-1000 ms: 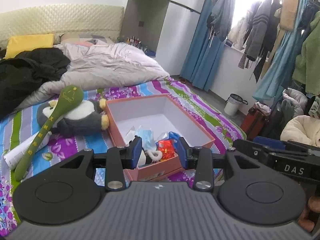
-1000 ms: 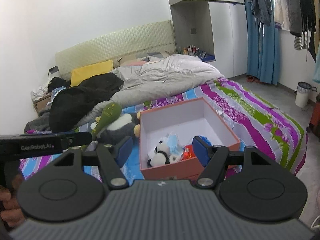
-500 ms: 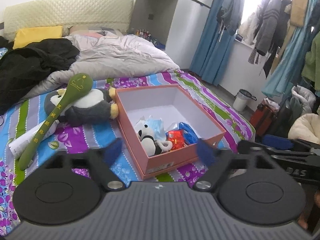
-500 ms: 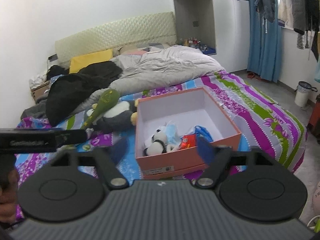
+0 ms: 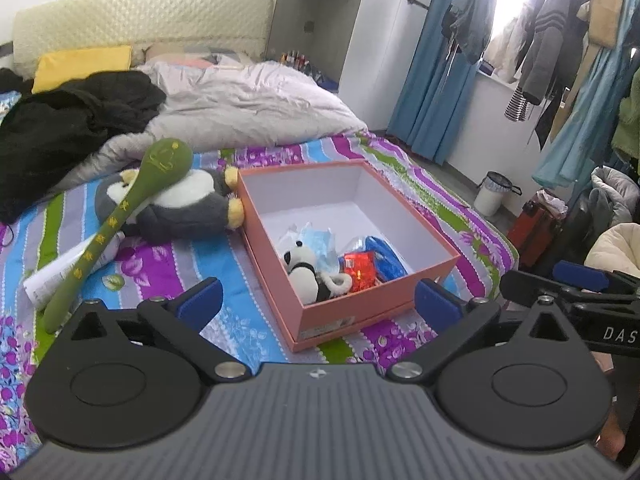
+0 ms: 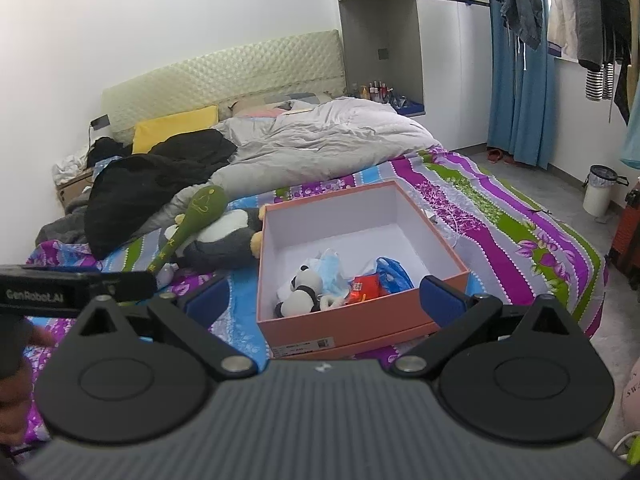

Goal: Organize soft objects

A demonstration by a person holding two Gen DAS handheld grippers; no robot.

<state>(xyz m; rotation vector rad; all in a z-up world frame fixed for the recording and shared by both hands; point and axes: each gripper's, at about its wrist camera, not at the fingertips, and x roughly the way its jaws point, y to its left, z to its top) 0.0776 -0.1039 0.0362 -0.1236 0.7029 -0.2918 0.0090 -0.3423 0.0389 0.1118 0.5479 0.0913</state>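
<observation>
A pink open box [image 5: 380, 300] [image 6: 360, 326] stands on the striped bed. Inside lie a small panda plush [image 5: 306, 270] [image 6: 302, 290], a blue face mask [image 5: 320, 240], a red packet [image 5: 359, 270] and a blue bag [image 5: 384, 258]. A grey penguin plush [image 5: 188, 210] [image 6: 222, 240] lies left of the box with a green soft stick [image 5: 120, 216] [image 6: 188, 224] across it. My left gripper [image 5: 318, 306] is open and empty in front of the box. My right gripper [image 6: 324, 300] is open and empty, also in front of the box.
A grey duvet [image 5: 248, 108] and black clothes [image 5: 68, 124] cover the far bed. A white tube [image 5: 60, 270] lies under the green stick. A white bin [image 6: 598, 196] stands on the floor right. Coats [image 5: 552, 48] hang at the window.
My left gripper opened wide and let go of the panda plush, which now lies in the box. Both grippers pulled back and up from the box.
</observation>
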